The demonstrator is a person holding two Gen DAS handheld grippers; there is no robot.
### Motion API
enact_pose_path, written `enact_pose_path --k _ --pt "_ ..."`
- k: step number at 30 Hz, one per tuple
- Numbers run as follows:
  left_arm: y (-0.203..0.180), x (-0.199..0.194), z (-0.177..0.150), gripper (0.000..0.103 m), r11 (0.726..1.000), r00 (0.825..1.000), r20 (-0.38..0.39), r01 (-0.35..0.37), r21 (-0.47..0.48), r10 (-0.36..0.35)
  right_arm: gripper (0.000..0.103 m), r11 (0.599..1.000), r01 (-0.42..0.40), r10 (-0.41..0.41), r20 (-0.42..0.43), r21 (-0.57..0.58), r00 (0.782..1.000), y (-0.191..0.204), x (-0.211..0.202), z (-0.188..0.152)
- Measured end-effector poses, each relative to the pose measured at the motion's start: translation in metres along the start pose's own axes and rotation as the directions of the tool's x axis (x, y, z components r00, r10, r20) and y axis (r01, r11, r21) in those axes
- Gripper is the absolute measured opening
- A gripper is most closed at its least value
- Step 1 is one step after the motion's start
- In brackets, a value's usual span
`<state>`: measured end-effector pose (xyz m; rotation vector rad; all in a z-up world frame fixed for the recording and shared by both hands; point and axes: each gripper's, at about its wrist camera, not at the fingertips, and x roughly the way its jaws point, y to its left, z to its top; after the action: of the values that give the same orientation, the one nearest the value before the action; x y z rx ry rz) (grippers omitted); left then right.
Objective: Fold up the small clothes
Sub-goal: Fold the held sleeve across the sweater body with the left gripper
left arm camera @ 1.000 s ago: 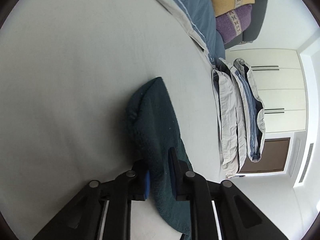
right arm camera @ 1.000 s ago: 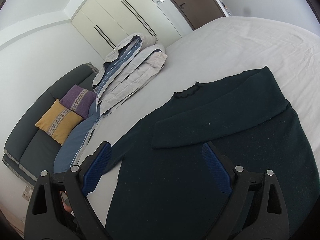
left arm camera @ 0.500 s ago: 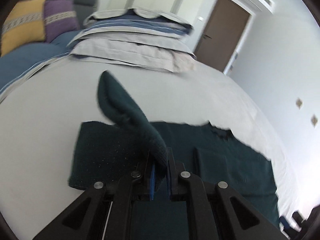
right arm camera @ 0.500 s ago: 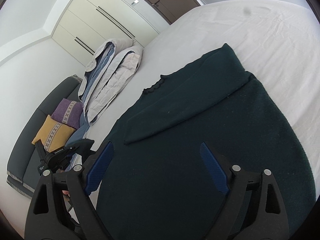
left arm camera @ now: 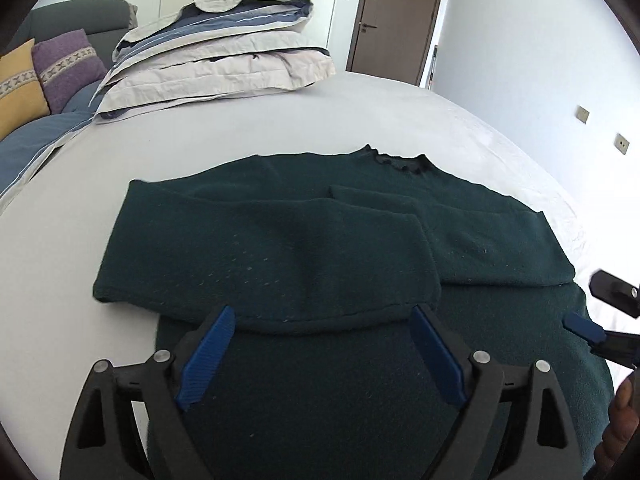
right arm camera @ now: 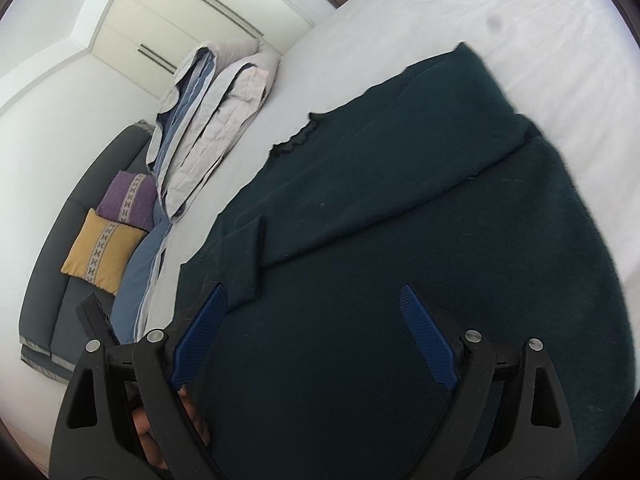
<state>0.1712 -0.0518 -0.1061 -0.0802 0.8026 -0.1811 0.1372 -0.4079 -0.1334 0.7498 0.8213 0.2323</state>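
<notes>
Left gripper point(left arm camera: 320, 354) and right gripper point(right arm camera: 310, 336) spread wide, holding nothing.
Could drag folded sleeves point(left arm camera: 280, 256) off sweater point(right arm camera: 400, 280) if lowered carelessly.

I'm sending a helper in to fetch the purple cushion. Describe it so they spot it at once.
Start at the white bed, then the grey sofa beyond its far-left edge. Two cushions lean there: take the purple cushion, nearer the folded duvet stack. Both have a pale cross-stitched band; its neighbour, the yellow cushion, differs in colour.
</notes>
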Motion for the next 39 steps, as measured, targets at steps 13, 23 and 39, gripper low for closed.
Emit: enact_pose_path --k 13,23,39 --pt "0.056 0.001 -0.03 0.085 0.971 0.996 0.02 0.087 -0.222 -0.085 0.078 0.993 0.057 -0.081 -0.244 -0.104 0.966 0.089 0.161 0.02" --pt "0.067 -0.006 -0.035 0.084 0.956 0.992 0.048 0.127 -0.263 -0.118 0.008 0.965 0.07 -0.126 -0.213 -0.251 0.969 0.112 0.166 0.021" --pt "0.128 -0.008 0.012 0.069 0.92 1.0 0.011 0.03 -0.39 -0.028 0.007 0.965 0.168 -0.192 -0.106 -0.201 0.976 0.034 0.112 0.089"
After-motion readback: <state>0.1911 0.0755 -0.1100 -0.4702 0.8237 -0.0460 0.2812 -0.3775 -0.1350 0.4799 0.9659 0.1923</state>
